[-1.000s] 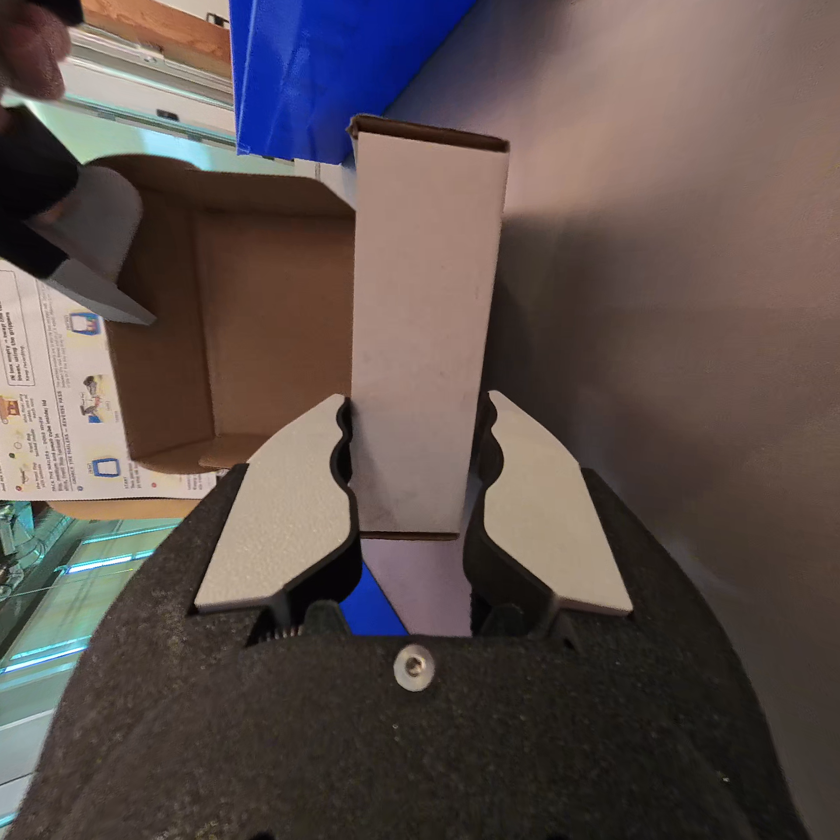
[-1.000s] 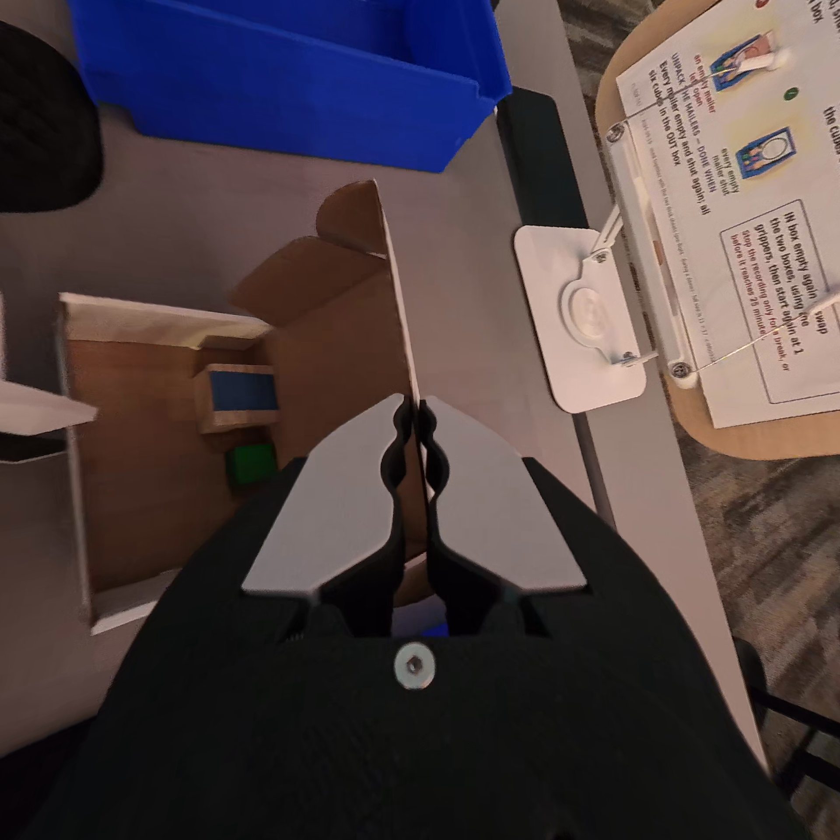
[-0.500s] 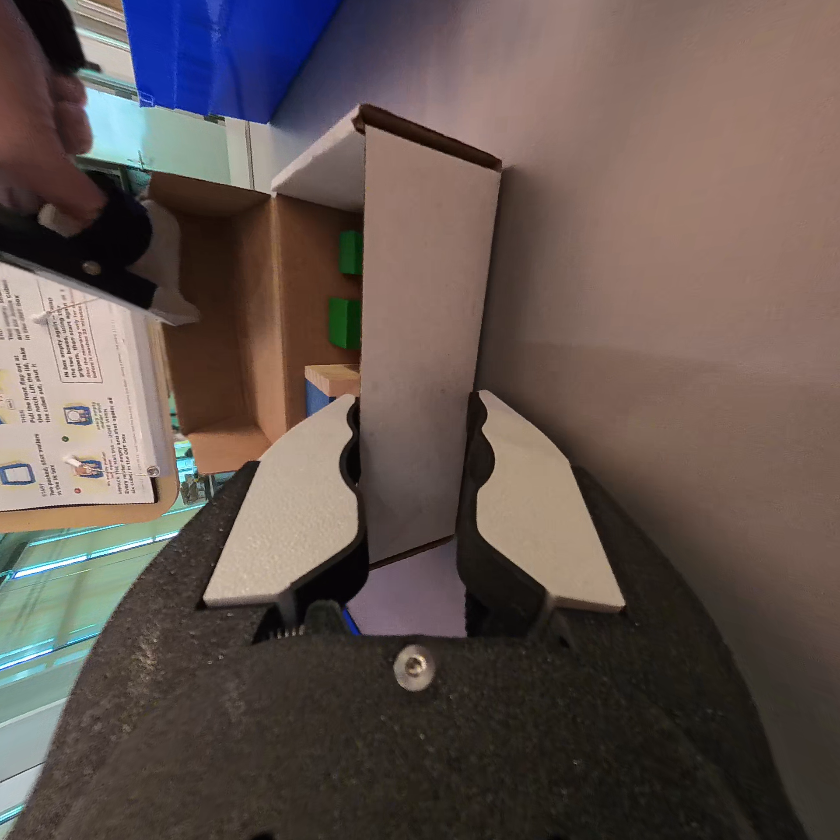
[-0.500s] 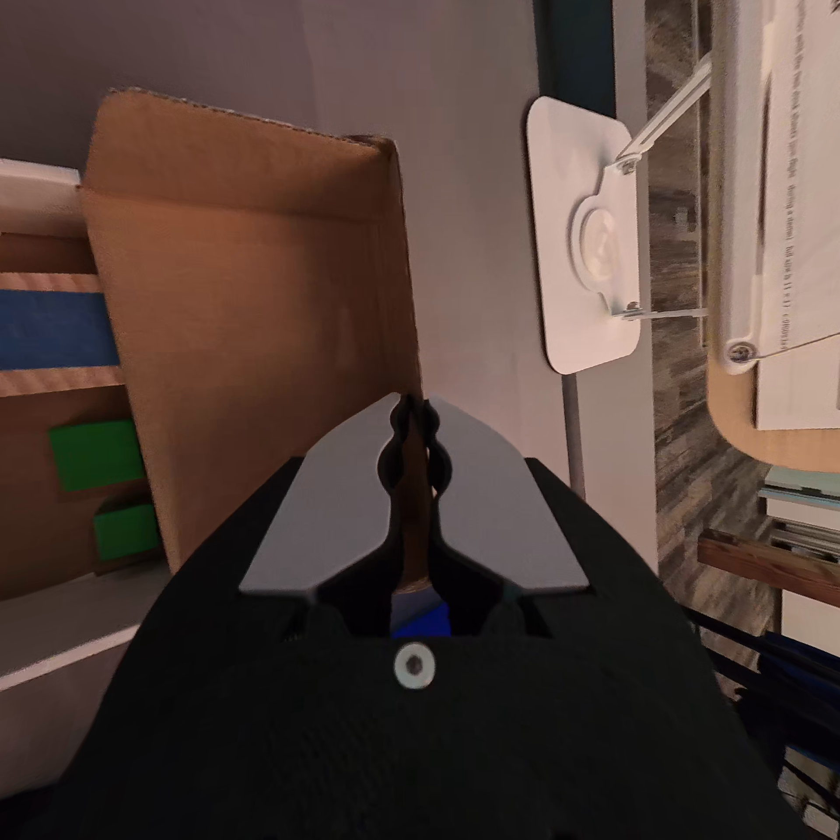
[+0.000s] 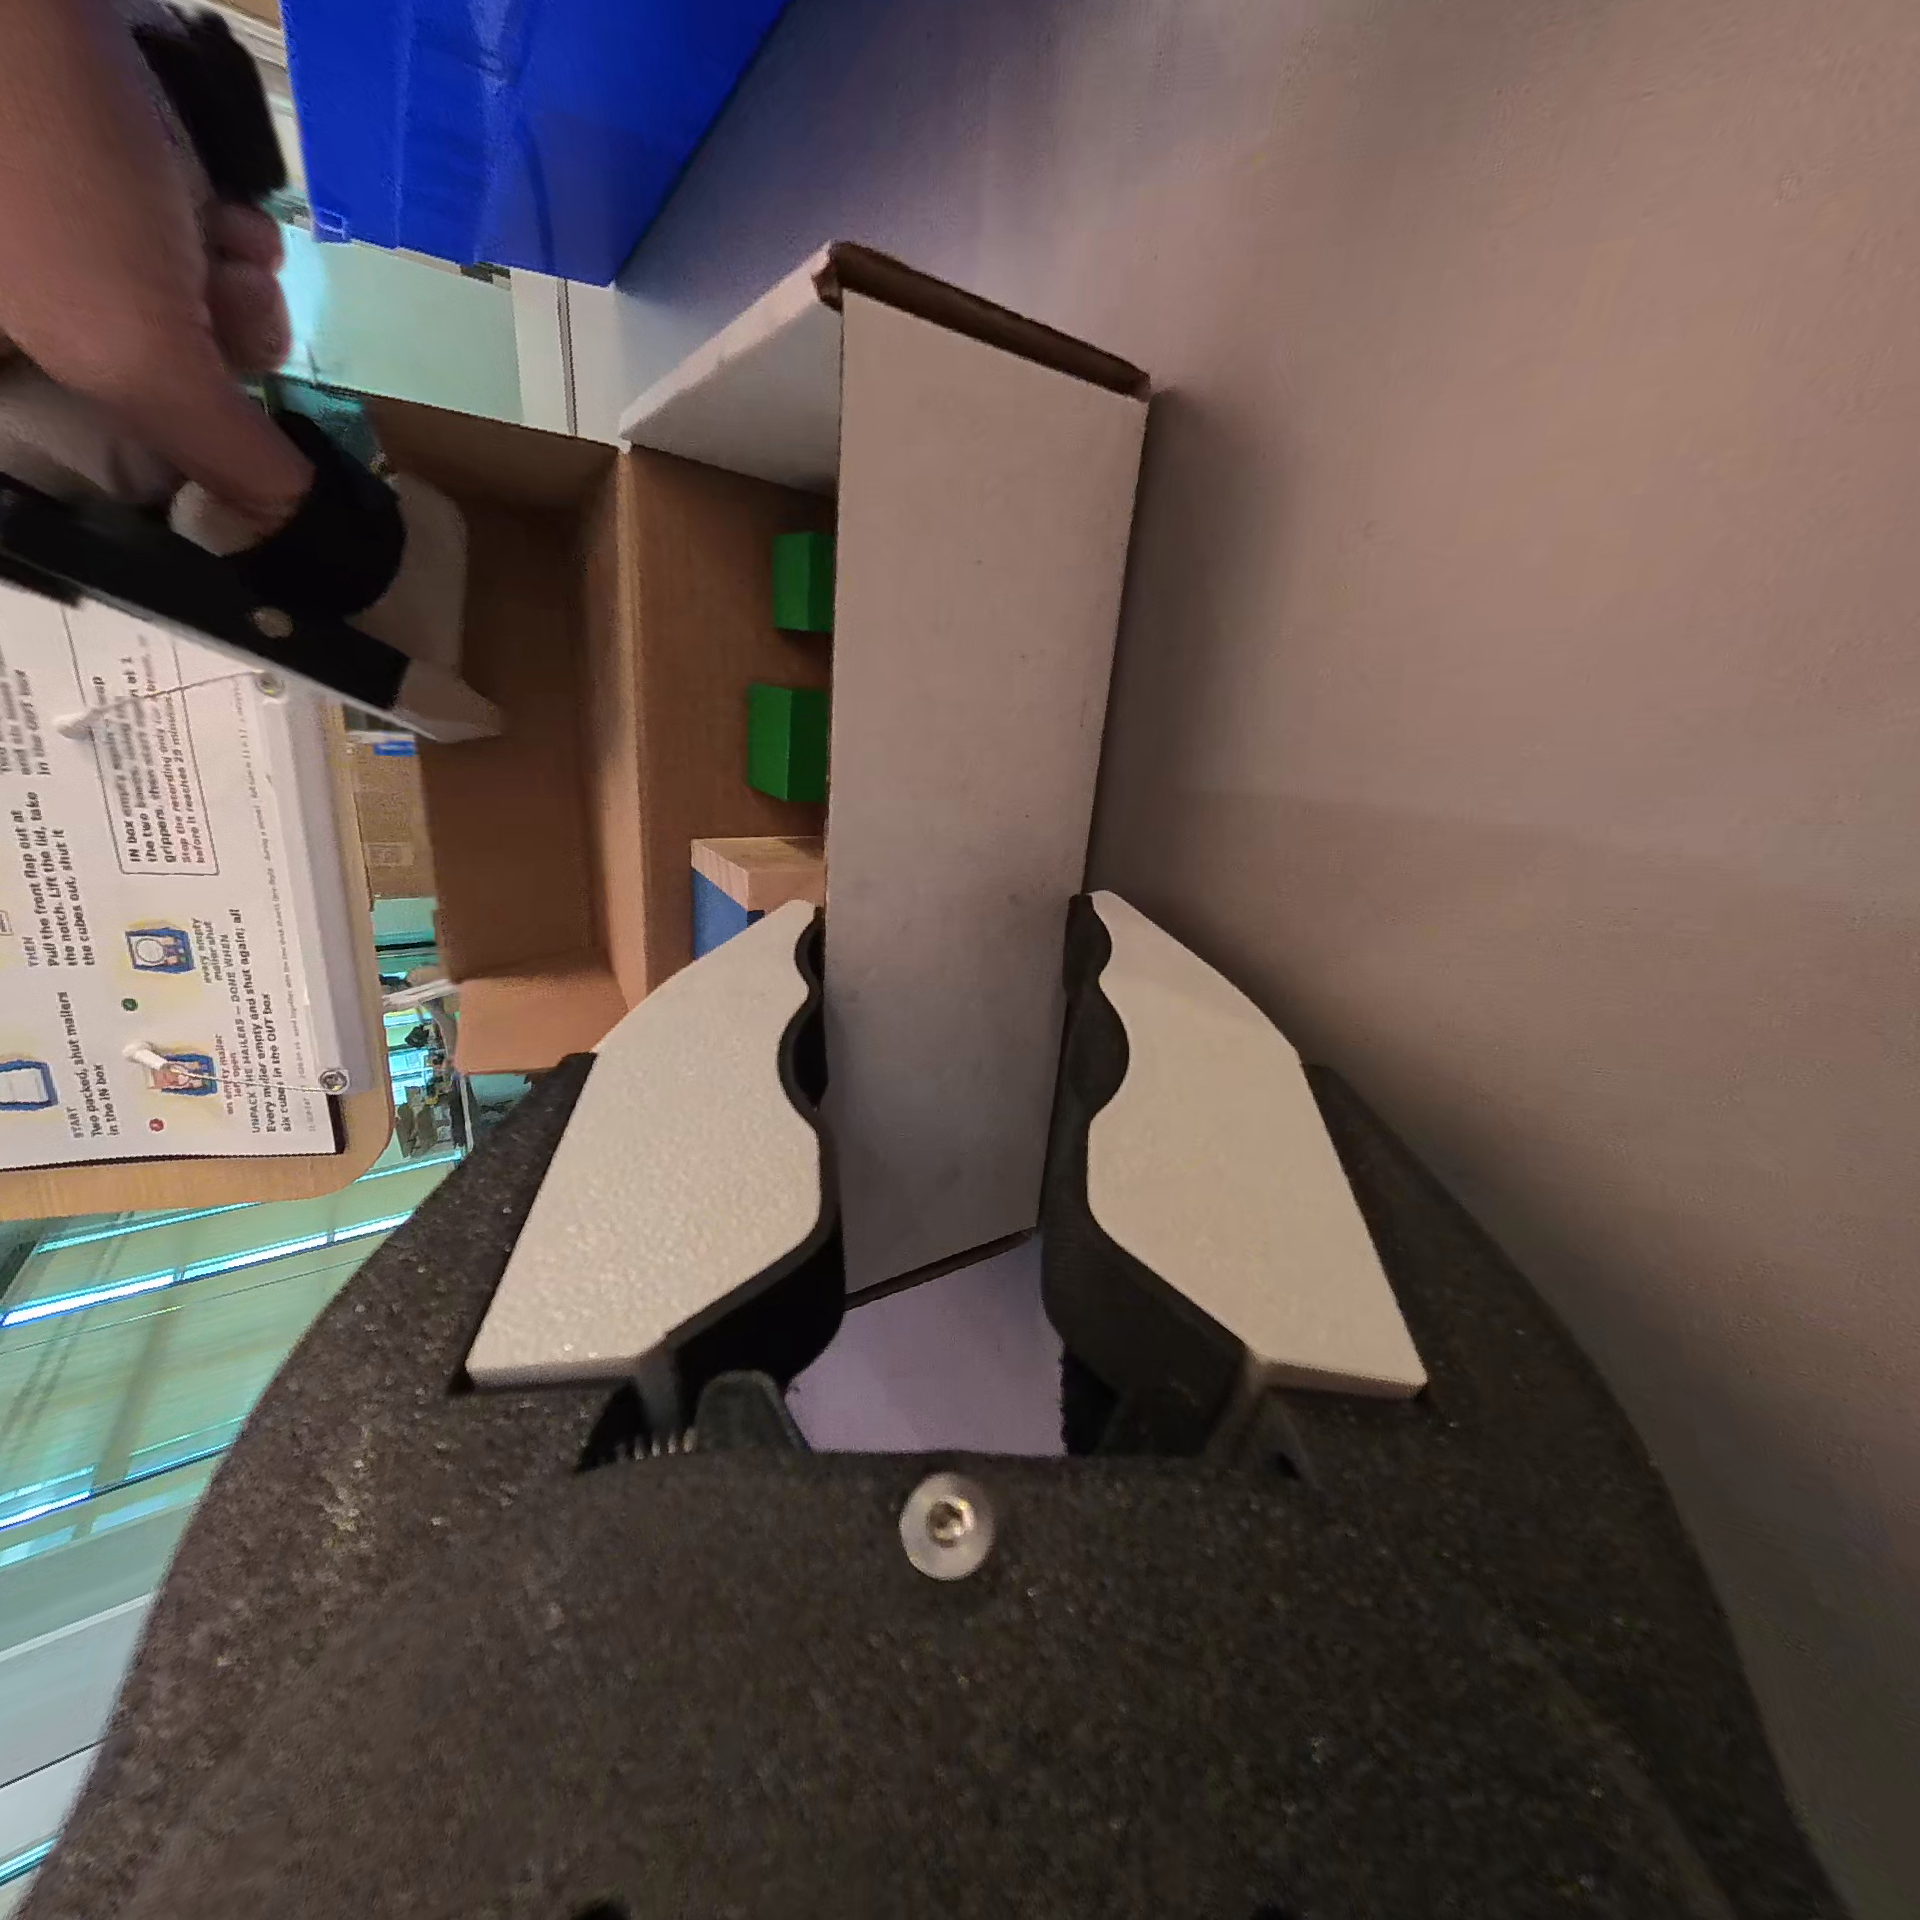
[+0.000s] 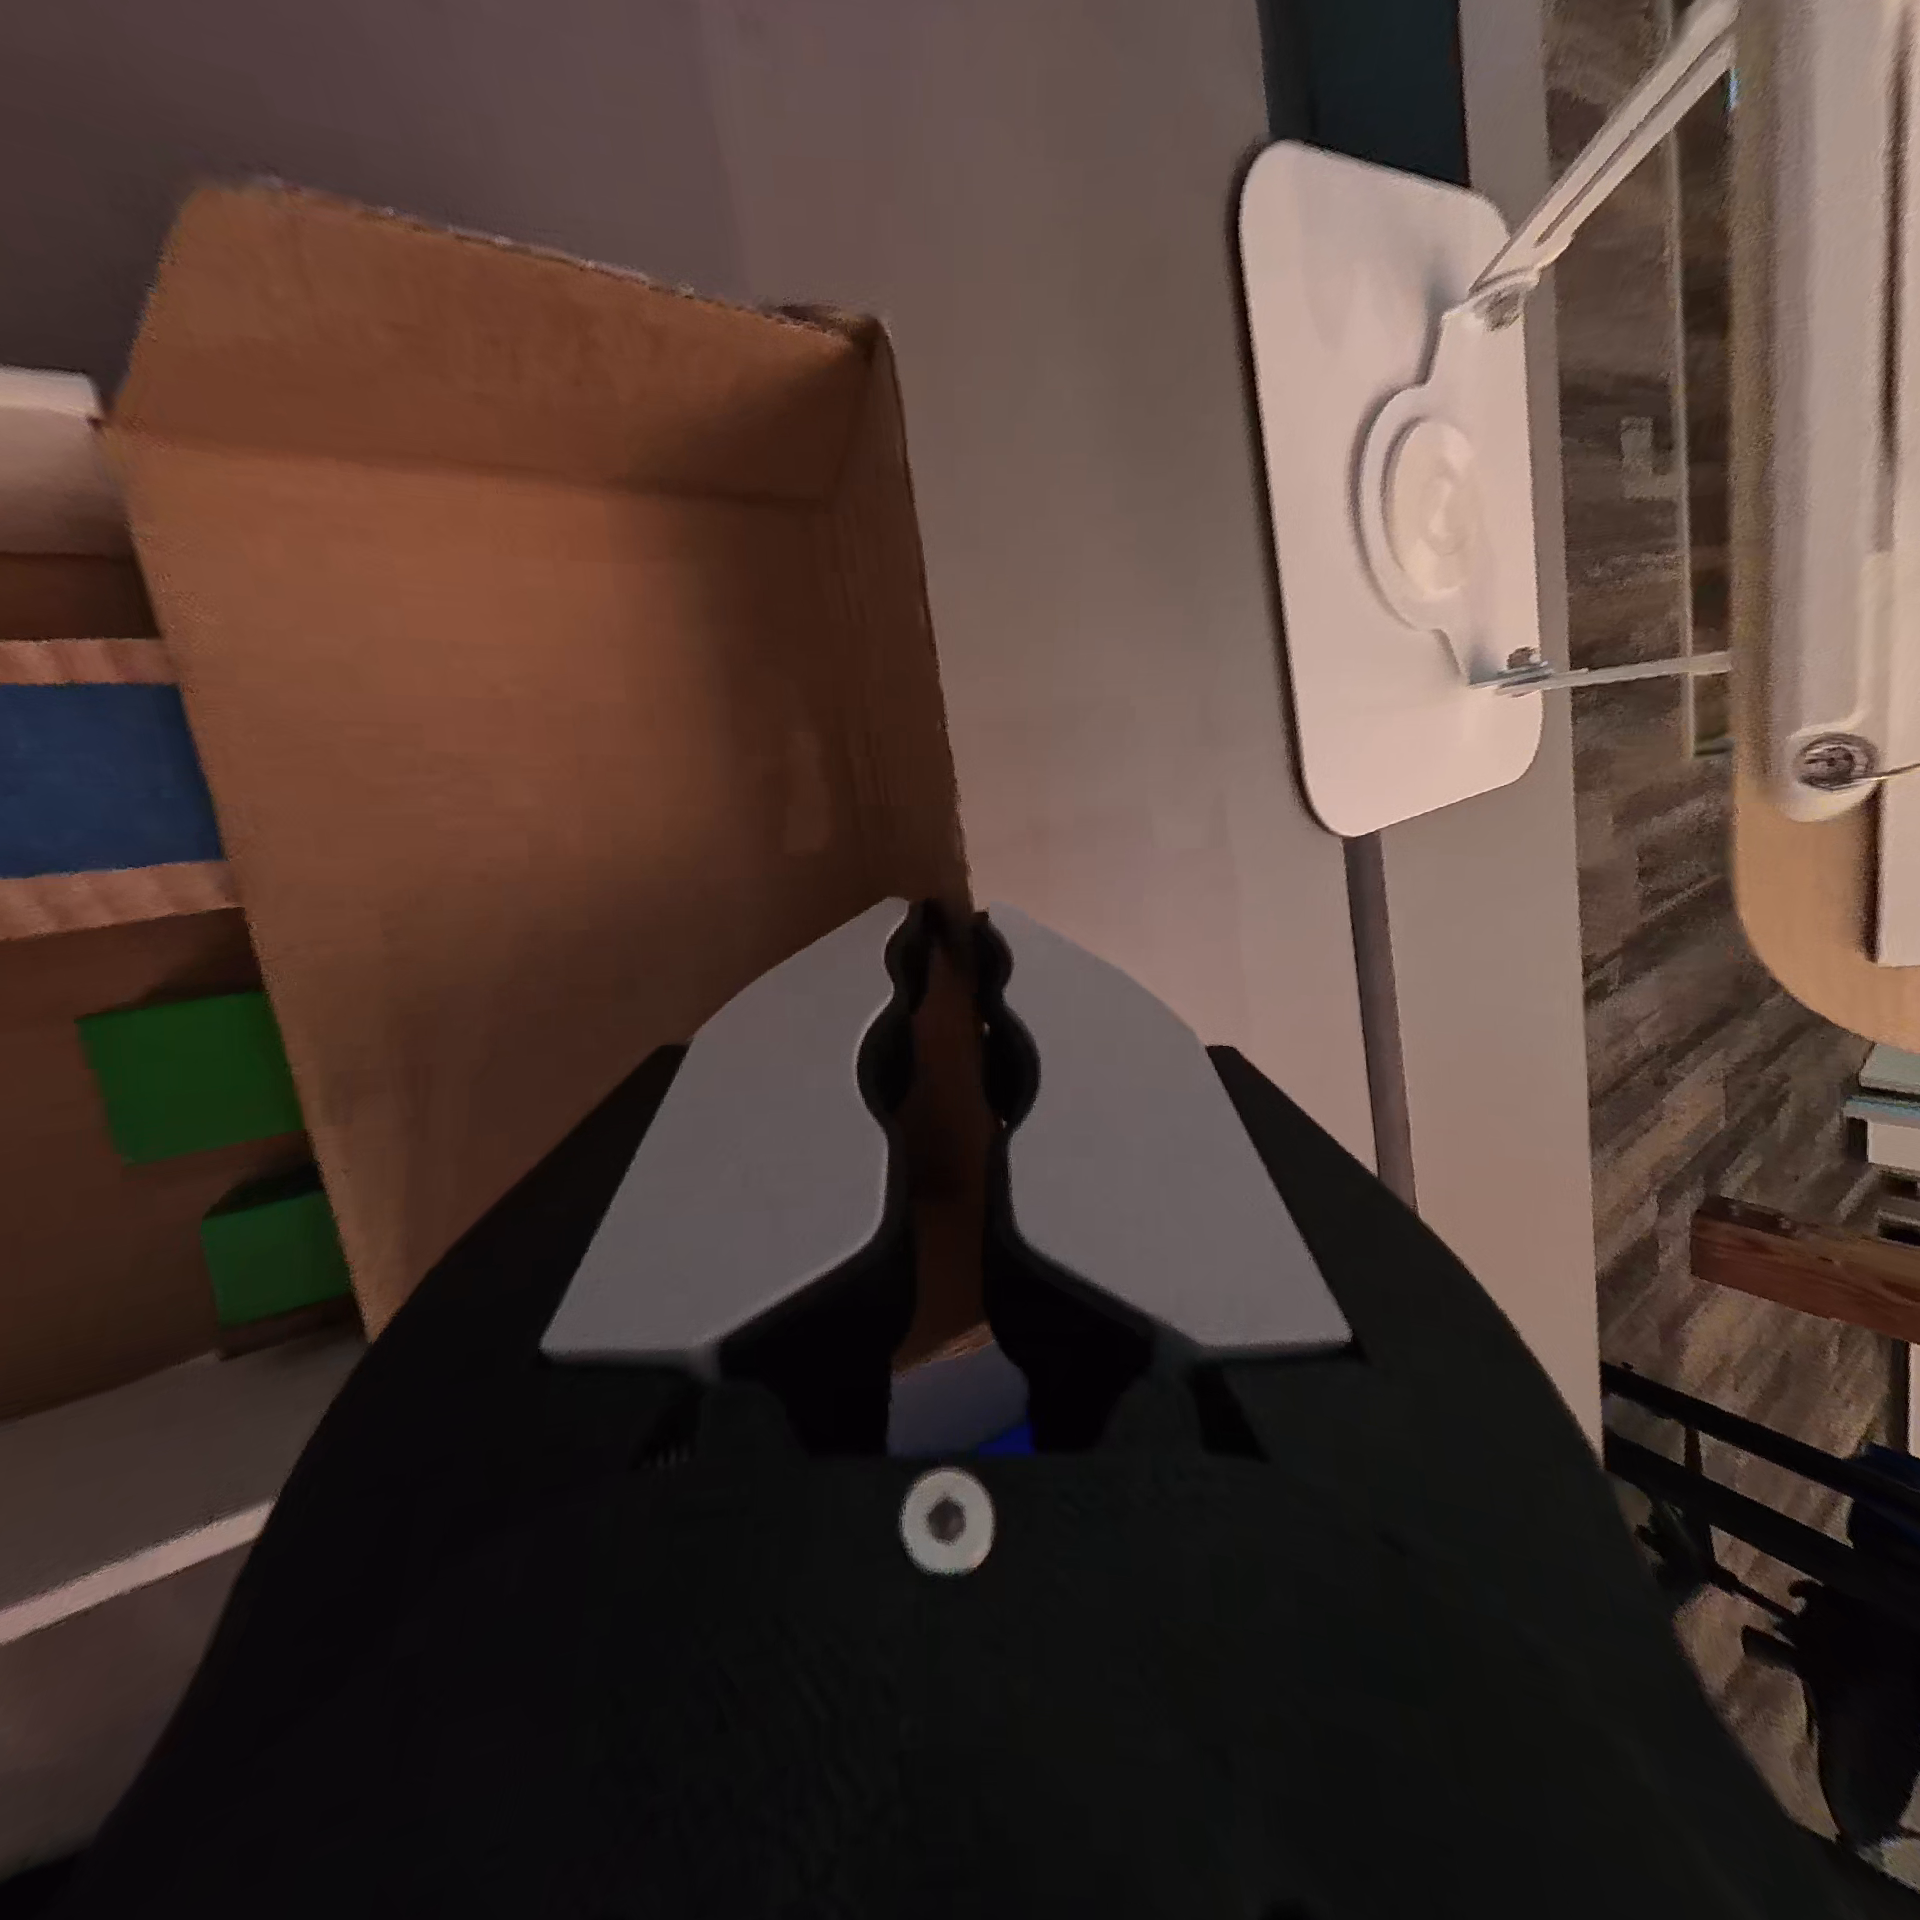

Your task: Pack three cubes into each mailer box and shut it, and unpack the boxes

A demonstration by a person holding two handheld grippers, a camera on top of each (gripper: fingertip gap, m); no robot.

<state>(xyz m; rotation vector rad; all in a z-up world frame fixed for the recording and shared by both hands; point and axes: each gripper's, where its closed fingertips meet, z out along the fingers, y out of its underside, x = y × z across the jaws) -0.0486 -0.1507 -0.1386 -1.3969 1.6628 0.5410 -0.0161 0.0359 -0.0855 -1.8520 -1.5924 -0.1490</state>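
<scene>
The mailer box [image 5: 977, 727], white outside and brown inside, lies open on the grey table. My left gripper [image 5: 945, 914] is shut on its near side wall. Inside are two green cubes [image 5: 800, 582] [image 5: 784, 743] and a wooden cube with a blue face [image 5: 748, 883]. My right gripper [image 6: 948, 920] is shut on the edge of the brown lid [image 6: 540, 675] and holds it swung back; it also shows in the left wrist view [image 5: 416, 686] under a hand. The right wrist view shows the green cubes [image 6: 187, 1070] [image 6: 270, 1257] and the blue-faced cube [image 6: 94, 779] at the left edge.
A blue bin [image 5: 499, 125] stands behind the box. A printed sheet on a wooden clipboard [image 5: 156, 935] stands off the table's edge on a white stand base [image 6: 1392, 499]. The table edge [image 6: 1371, 1039] runs just right of the lid. One gripper's finger ends stand about 20 cm off the other's.
The right gripper has swung the lid farther back and open. The three cubes have come into the left wrist view. The left gripper keeps its hold on the wall.
</scene>
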